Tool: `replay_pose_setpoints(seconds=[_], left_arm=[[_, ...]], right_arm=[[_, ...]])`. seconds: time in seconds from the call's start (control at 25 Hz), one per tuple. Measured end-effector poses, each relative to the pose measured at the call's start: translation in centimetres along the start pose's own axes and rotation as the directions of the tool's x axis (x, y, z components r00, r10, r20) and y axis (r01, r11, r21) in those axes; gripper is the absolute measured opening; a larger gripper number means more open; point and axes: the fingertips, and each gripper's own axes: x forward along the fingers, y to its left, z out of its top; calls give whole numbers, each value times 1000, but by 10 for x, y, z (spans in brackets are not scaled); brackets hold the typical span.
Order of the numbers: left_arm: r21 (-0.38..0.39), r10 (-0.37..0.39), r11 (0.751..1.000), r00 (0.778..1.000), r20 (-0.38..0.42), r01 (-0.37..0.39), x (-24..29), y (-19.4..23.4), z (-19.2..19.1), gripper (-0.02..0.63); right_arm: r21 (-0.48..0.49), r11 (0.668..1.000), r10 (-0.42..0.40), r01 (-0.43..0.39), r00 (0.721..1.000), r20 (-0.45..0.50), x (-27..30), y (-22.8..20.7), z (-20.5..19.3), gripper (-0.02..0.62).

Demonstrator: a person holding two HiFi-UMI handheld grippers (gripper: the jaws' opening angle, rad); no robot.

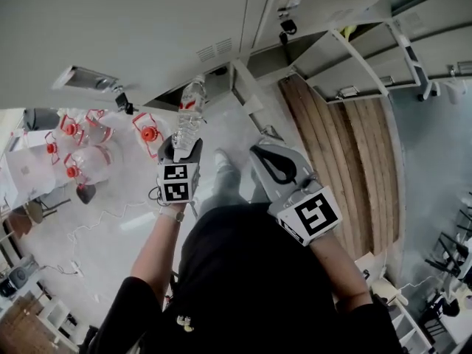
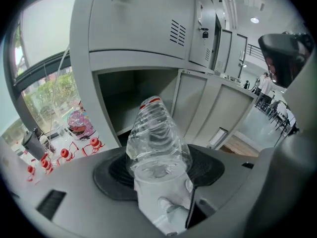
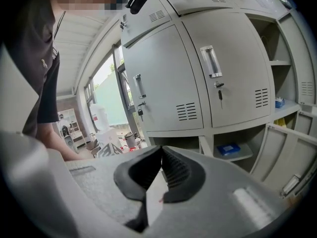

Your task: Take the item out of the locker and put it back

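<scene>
Left gripper (image 1: 184, 142) has its jaws spread wide around the lower body of a clear ribbed plastic bottle with a red cap (image 1: 190, 113), pads pressing both sides, base toward the camera in the left gripper view (image 2: 158, 167)

Bottle (image 2: 157, 138) is in the air, outside and in front of the open grey metal locker compartment (image 2: 124, 100), cap end aimed at it

Bottle looks empty, so likely light; thin walls probably dent under a hard squeeze, and smooth plastic may slip or pivot in the pads. Ribbed mid-body is the better hold, low grip lets the top swing

Edges: compartment mouth has a steel frame, a low lip at the bottom and a closed door right above, so the cap must go in under the top edge. What looks like the swung-open grey door (image 2: 198, 108) stands just right of the opening, tight on that side. Left of the opening is a bare locker side and window, more room there

Right gripper (image 1: 274, 169) hangs to the right, apart from the bottle, jaws closed together on nothing (image 3: 161, 175), facing shut grey locker doors (image 3: 163, 88)
</scene>
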Motion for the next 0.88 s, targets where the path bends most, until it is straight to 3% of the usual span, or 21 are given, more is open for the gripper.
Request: replay_pose_setpoints(seconds=[0.52,0.88], left_arm=[[-13,-45,999,997,57,46,-72,-21,4,290],[-38,-67,997,986,150,73,-126,-25,39,290]], right_arm=[[-36,997,71,-71,997,9,11,6,11,-2],[-54,992,112,-111,994,11,18,5,15,-2]])
